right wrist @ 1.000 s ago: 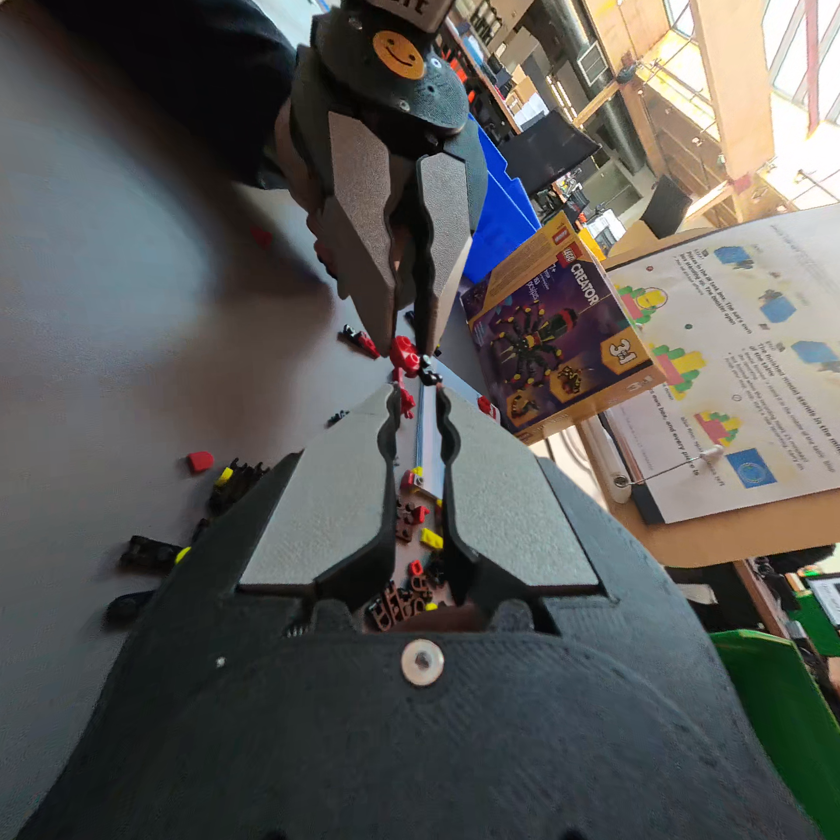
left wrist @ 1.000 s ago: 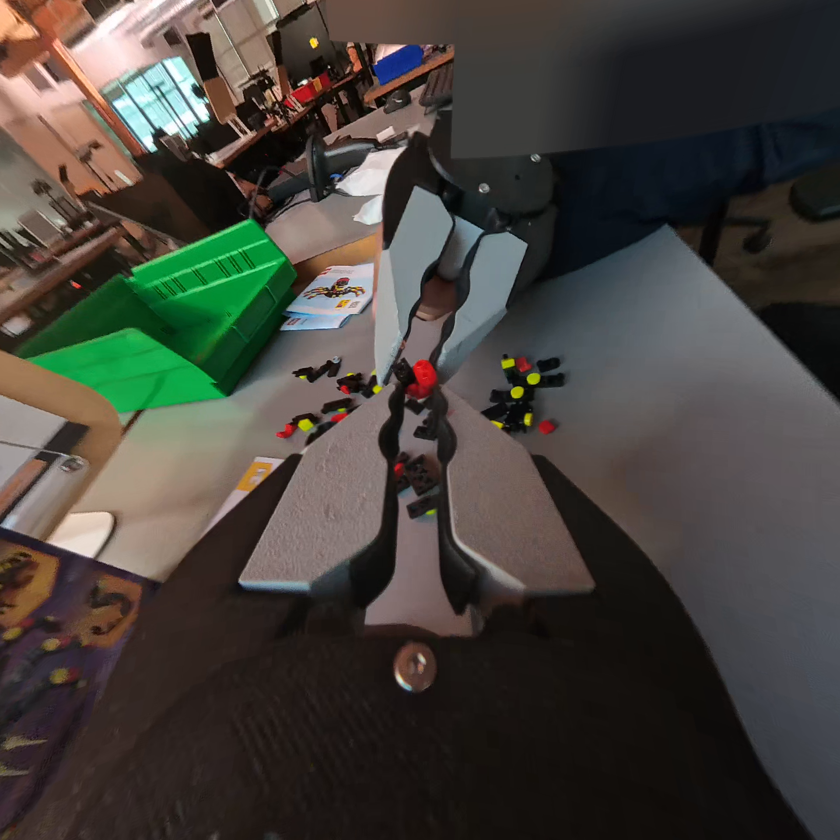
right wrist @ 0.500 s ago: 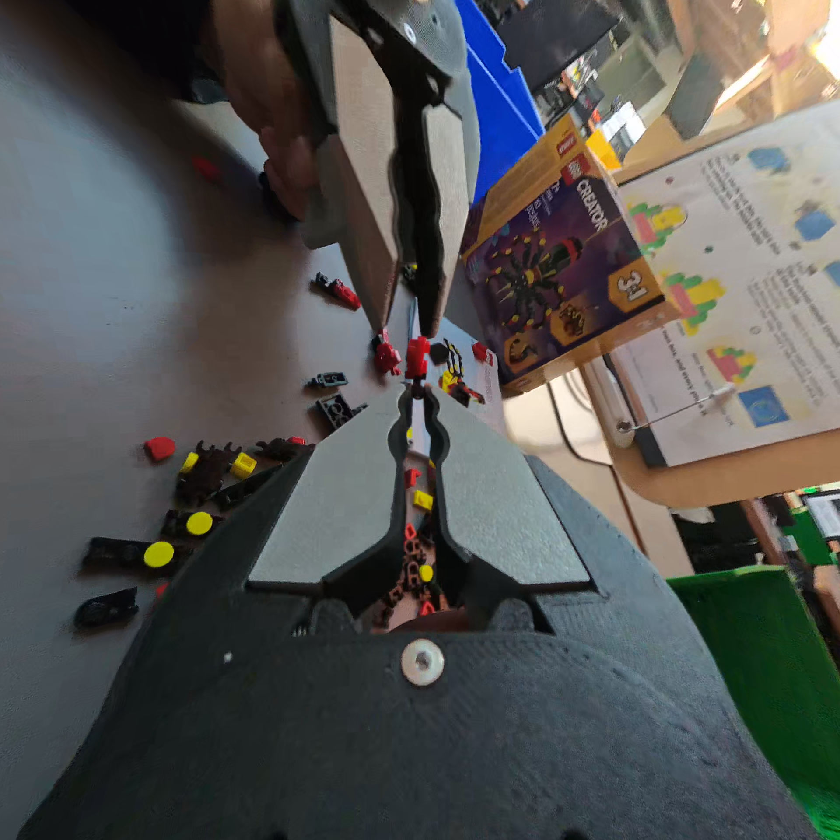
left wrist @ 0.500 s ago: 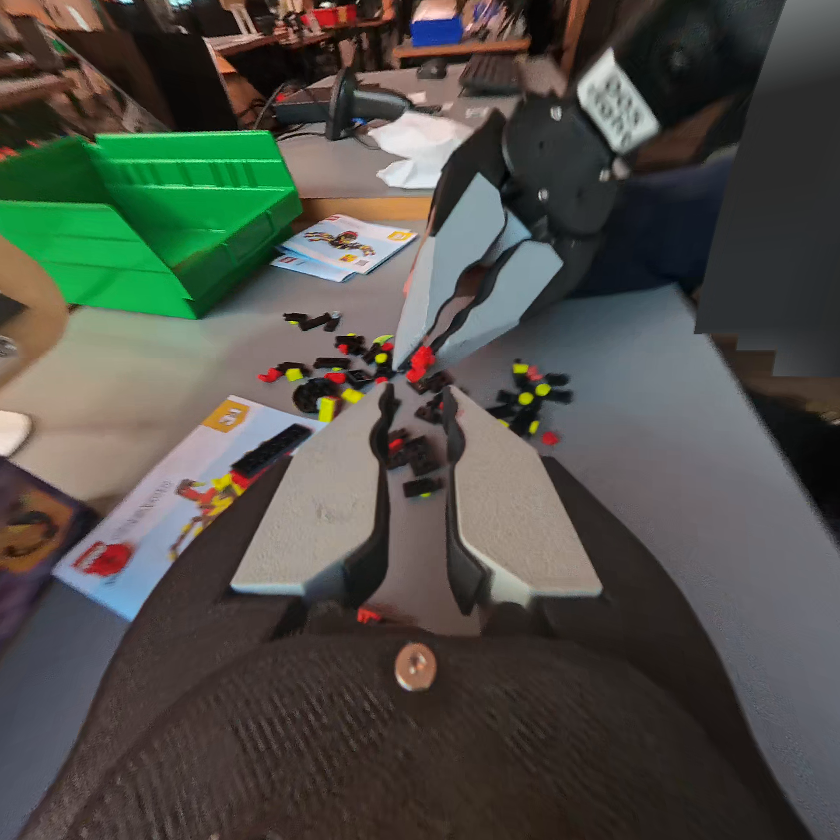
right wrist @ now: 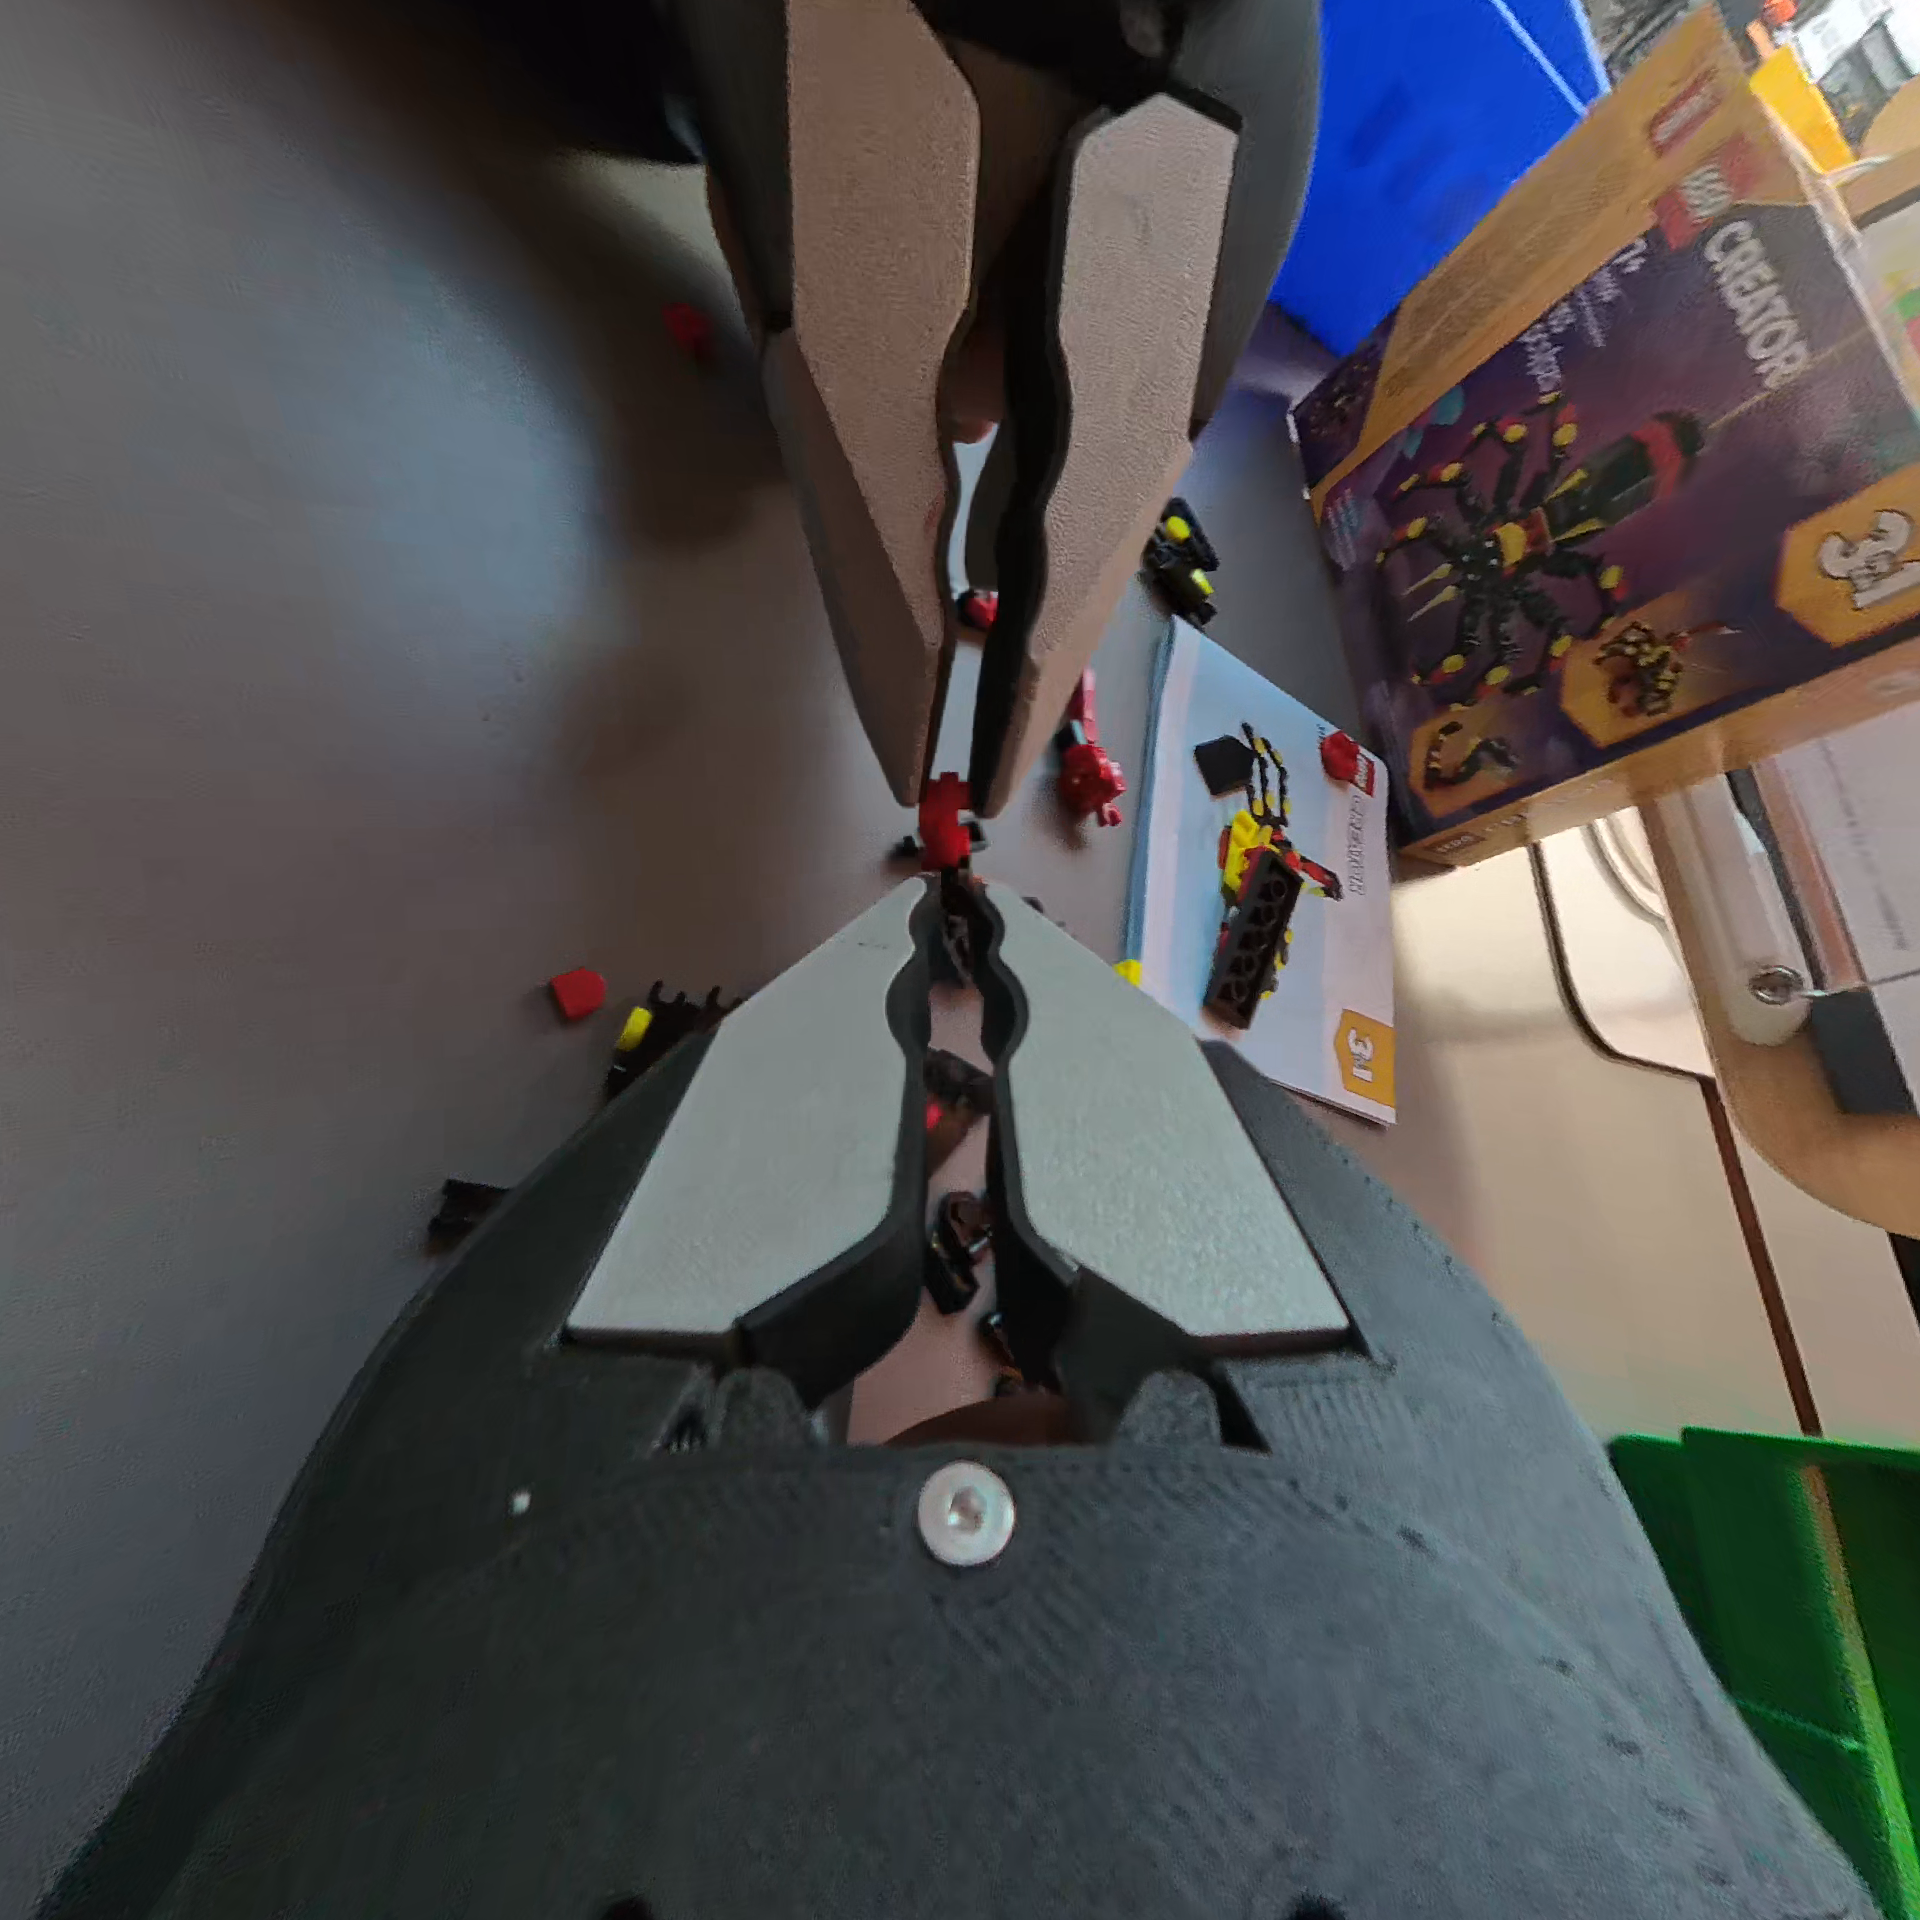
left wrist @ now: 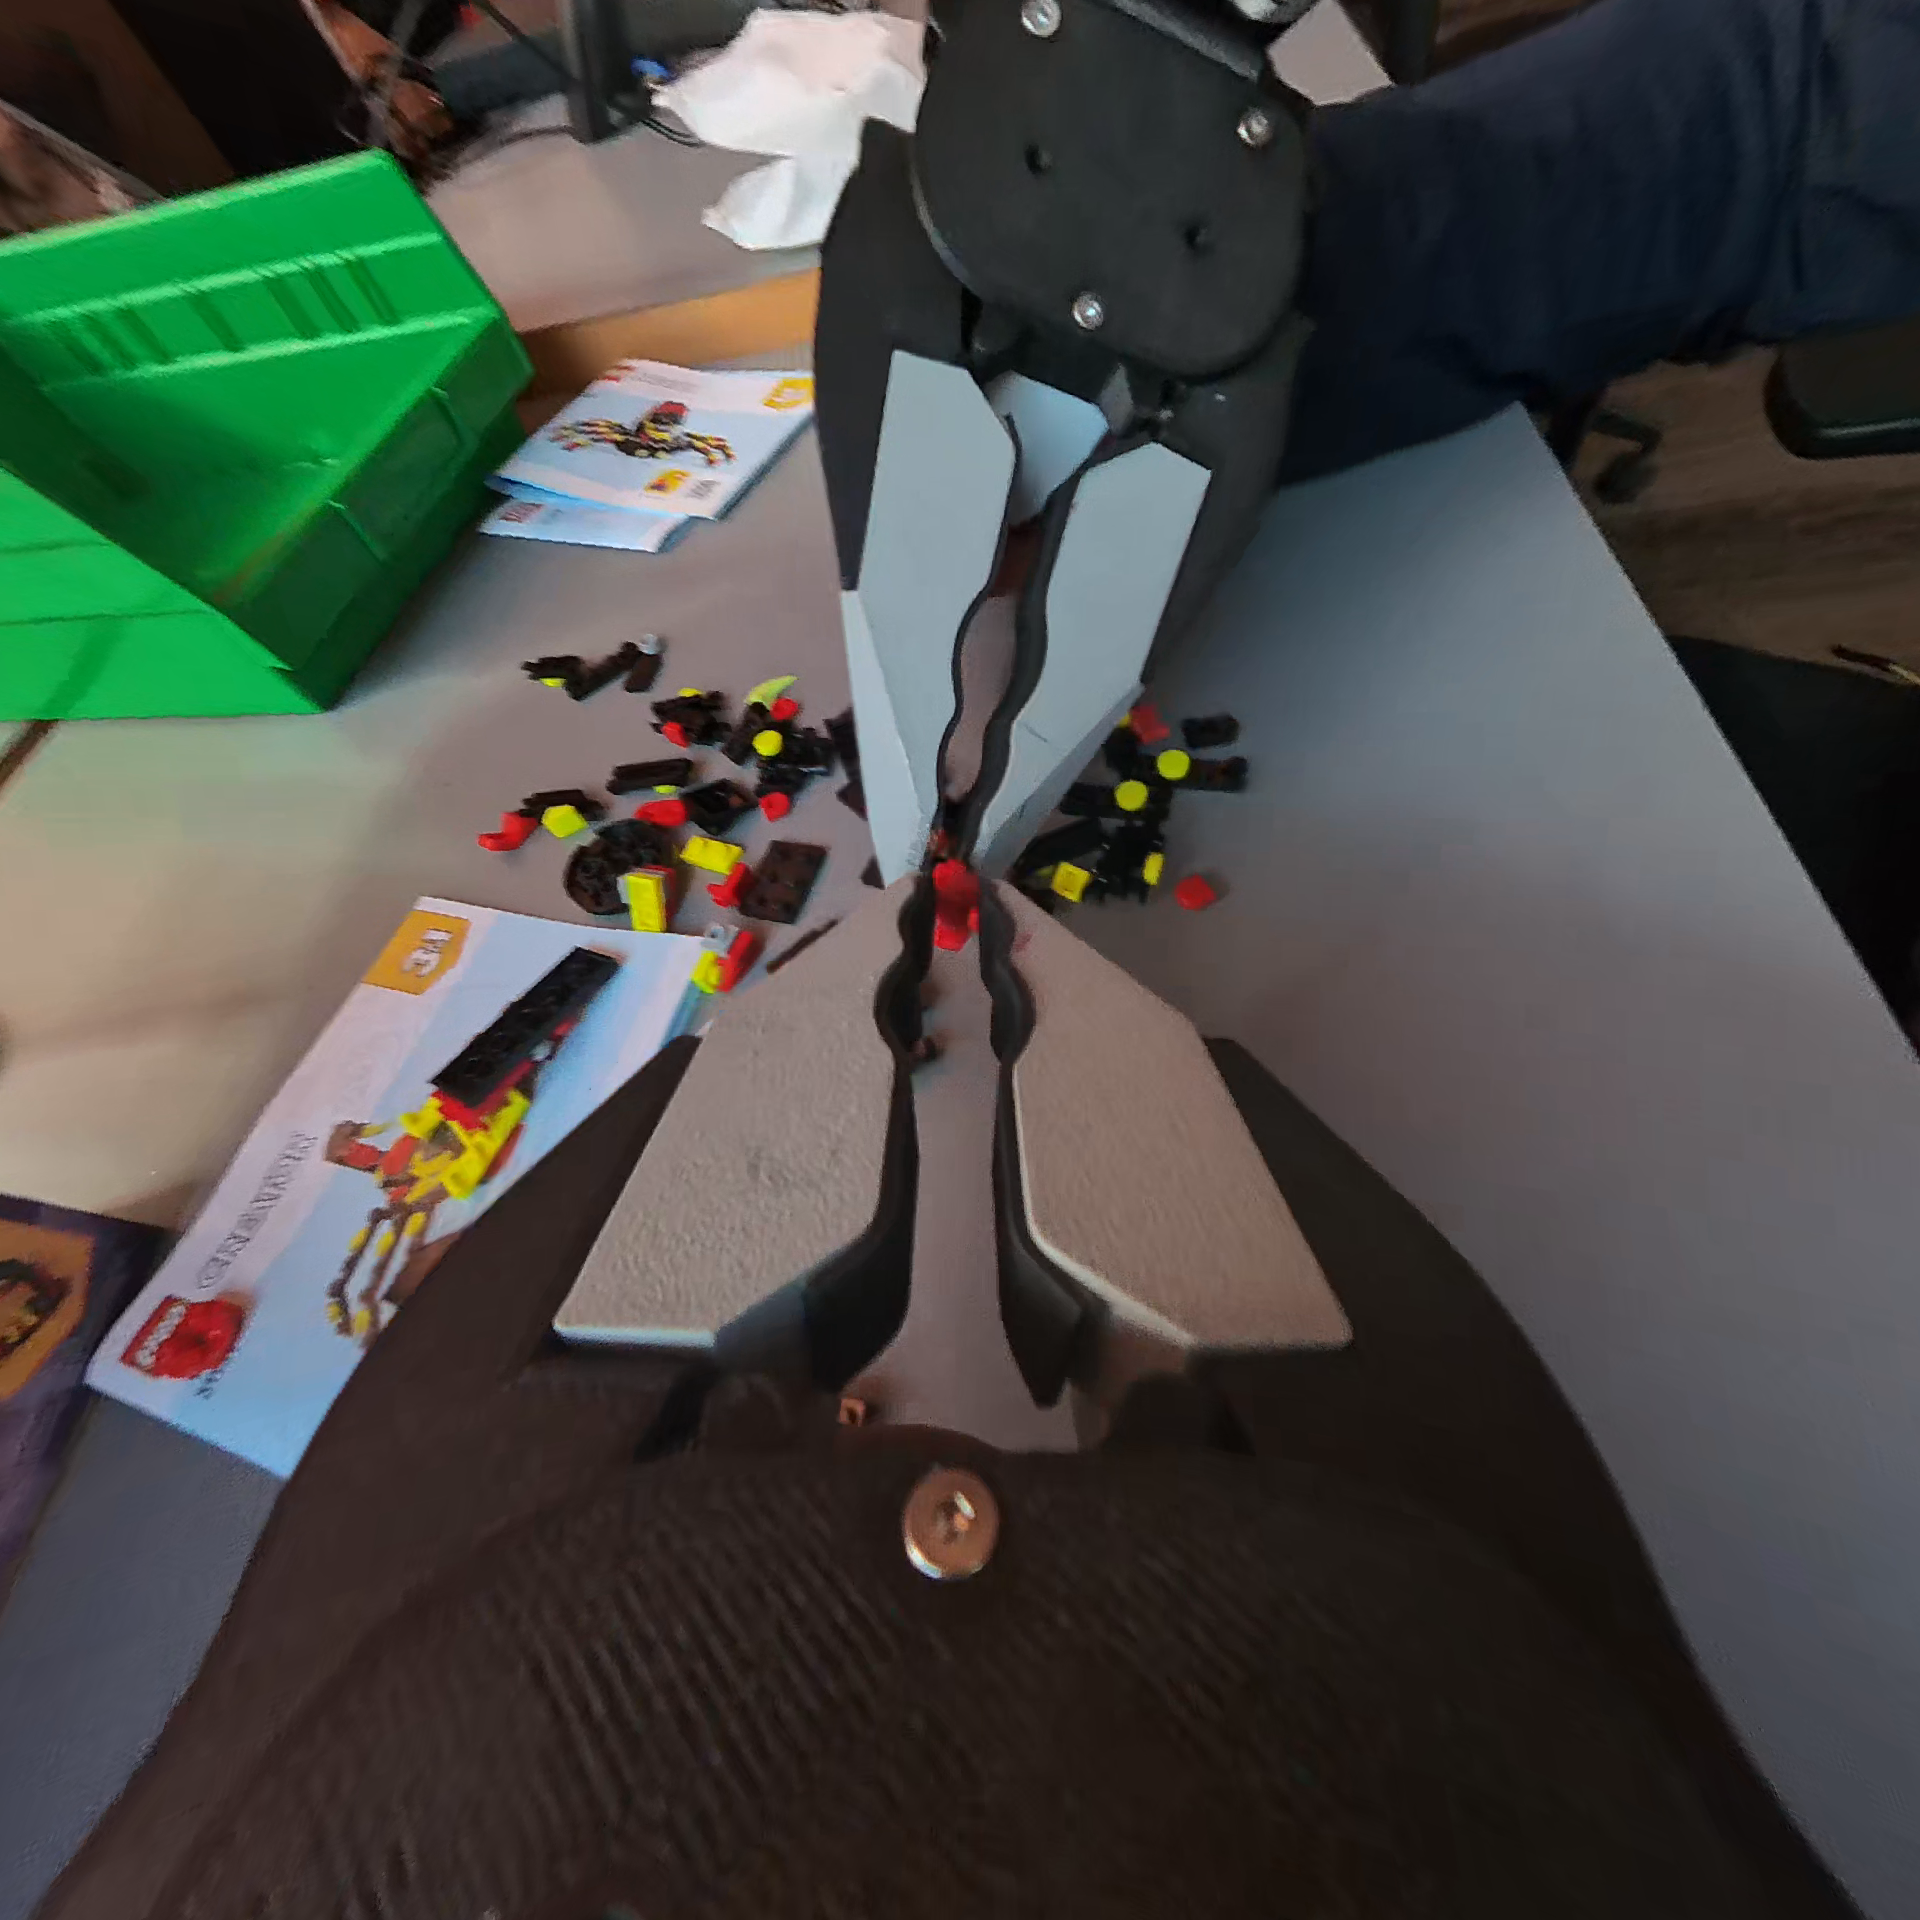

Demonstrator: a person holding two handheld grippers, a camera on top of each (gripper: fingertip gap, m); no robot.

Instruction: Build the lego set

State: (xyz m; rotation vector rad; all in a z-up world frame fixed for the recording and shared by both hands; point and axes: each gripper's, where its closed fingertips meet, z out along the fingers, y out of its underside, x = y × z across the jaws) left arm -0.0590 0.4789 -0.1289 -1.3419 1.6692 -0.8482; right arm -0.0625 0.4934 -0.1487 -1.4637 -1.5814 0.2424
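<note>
In the left wrist view my left gripper (left wrist: 951, 920) is shut on a small red lego piece (left wrist: 950, 896) held above the grey table (left wrist: 1455, 935). My right gripper (left wrist: 954, 844) comes down from above and meets it tip to tip. In the right wrist view my right gripper (right wrist: 954, 906) is shut on a small black piece (right wrist: 958, 930). That piece touches the red piece (right wrist: 943, 816), which sticks out of my left gripper (right wrist: 948, 792). How the two pieces join is hidden between the fingertips.
Loose black, red and yellow pieces (left wrist: 707, 790) lie below the grippers, with another pile (left wrist: 1127, 821) to the right. An open instruction booklet (left wrist: 343, 1143) bears a black plate. A green bin (left wrist: 239, 416) stands at the left. The lego box (right wrist: 1610, 468) stands beyond a blue bin (right wrist: 1434, 135). My left and right fingertips are right by each other.
Both grippers have swung and tilted down over the table together. Their tips have stayed together around the red piece. My left jaws stand closer together than half a second ago.
</note>
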